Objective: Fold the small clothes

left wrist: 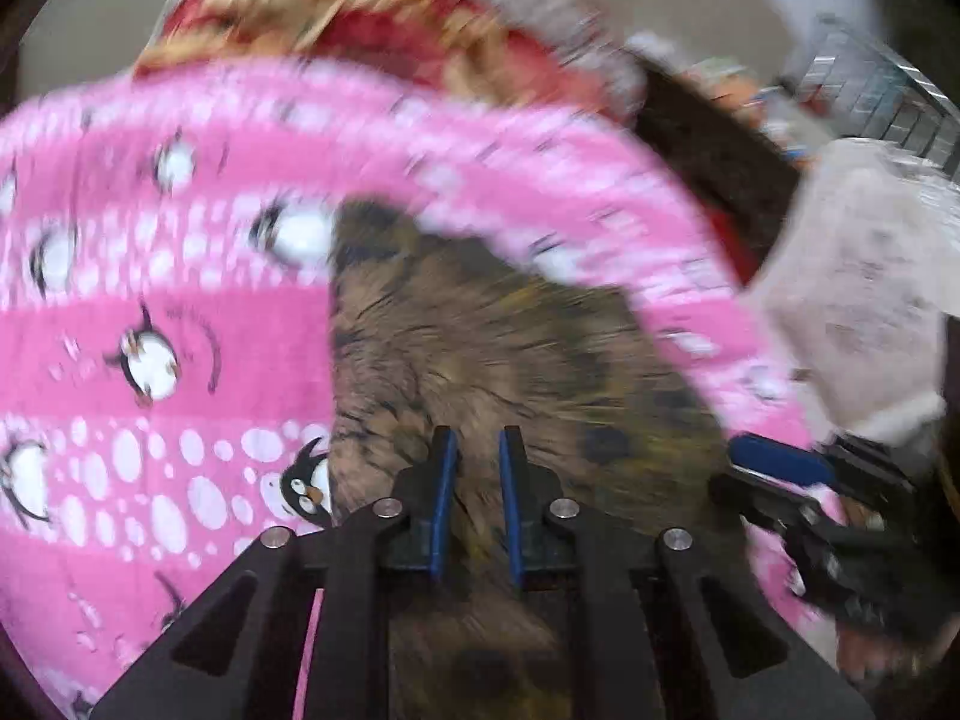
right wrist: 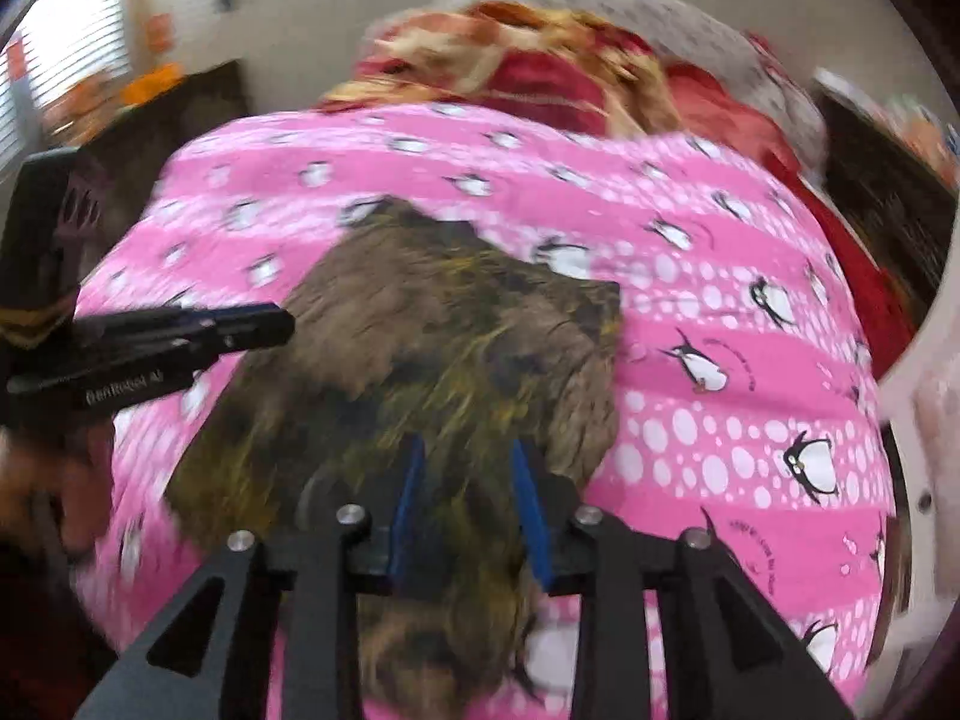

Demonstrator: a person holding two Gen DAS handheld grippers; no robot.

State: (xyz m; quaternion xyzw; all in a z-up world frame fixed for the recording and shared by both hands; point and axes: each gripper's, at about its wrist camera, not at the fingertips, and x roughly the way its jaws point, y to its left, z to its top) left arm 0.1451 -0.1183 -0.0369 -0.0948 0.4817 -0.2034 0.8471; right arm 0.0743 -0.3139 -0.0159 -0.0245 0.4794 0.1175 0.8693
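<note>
- We see the small garment (left wrist: pixel 480 348), a mottled brown and olive cloth with a rough, streaky print. It lies flat on a pink blanket (left wrist: pixel 150 330) patterned with penguins and white dots (both views are smeared by motion).
- In the left wrist view the garment's straight left edge runs down the blanket, and its top tapers to a blunt corner.
- The left gripper (left wrist: pixel 477 480) hangs over the garment's near part, its blue-padded tongs drawn close with nothing between them.
- Only this view shows the right gripper (left wrist: pixel 738 462) from the side, at the garment's right edge.
- Only the right wrist view shows the garment's whole outline, with pink blanket on every side of it, and the left gripper's tips together.
- There the right tongs stand apart above the garment, clamping nothing.
- A red-and-gold cloth (right wrist: pixel 510 60) lies crumpled behind the blanket.
</note>
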